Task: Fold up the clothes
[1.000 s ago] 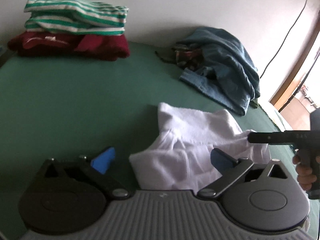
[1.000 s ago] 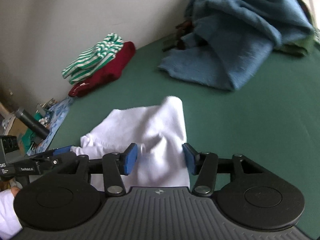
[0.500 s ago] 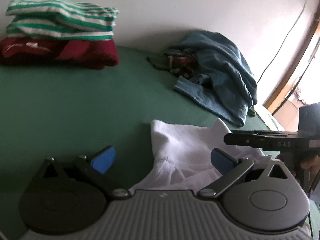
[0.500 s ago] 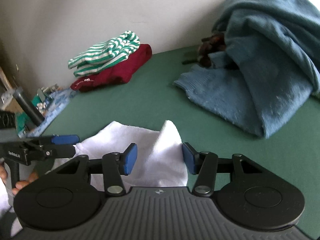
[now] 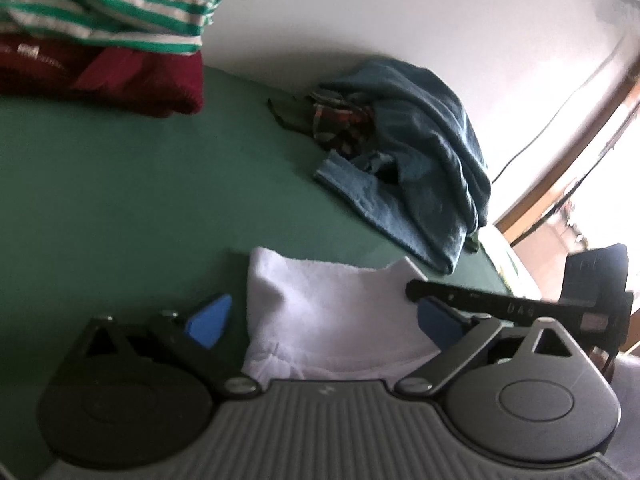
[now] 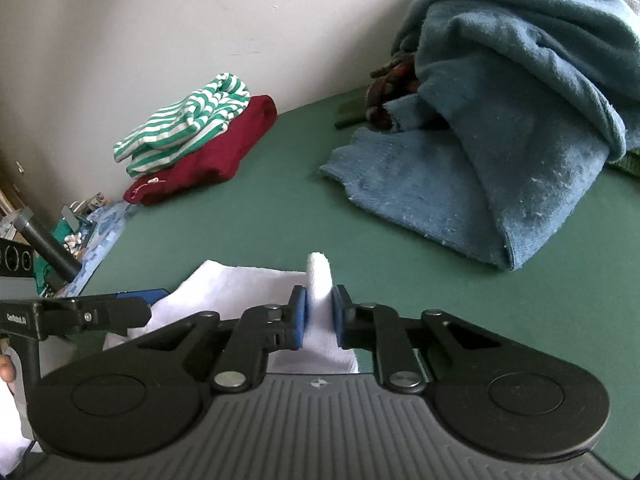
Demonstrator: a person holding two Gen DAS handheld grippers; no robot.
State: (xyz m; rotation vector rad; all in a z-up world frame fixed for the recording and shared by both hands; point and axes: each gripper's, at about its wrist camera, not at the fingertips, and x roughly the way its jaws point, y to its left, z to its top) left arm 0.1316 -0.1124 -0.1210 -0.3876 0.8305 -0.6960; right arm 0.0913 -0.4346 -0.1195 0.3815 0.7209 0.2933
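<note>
Moved since a second ago: right tongs [image 6: 319,316], then standing apart around a raised fold of the white garment [image 5: 332,320], now closing with both blue pads pressed on that fold; left tongs [image 5: 324,318], then at their widest, now narrowing.

White garment: crumpled, lying on the green table [image 6: 272,208] at its near edge, directly before both cameras. One peak of cloth stands up between the right tongs' pads and shows above them.

Left tongs: pads apart, closing. Garment lies between them, nearer the right-hand pad; the left-hand pad [image 5: 210,320] is clear of the cloth. Contact at the other pad cannot be told, since the right tongs' arm crosses in front of it.

Right tongs, seen from the left wrist: black bar reaching in from the right edge over the garment.

Blue sweater [image 6: 512,132]: unfolded heap, far right of the table, well apart from the garment. Dark plaid cloth [image 5: 340,120] tucked at its far side.

Striped top [image 6: 188,128]: green and white, folded, resting on a folded red garment [image 6: 216,156], far left corner by the wall [image 6: 160,20].

Clutter [image 6: 76,228]: beyond the table's left edge, too small to identify.

Cable [image 5: 560,112]: dark, running down the wall at right.
</note>
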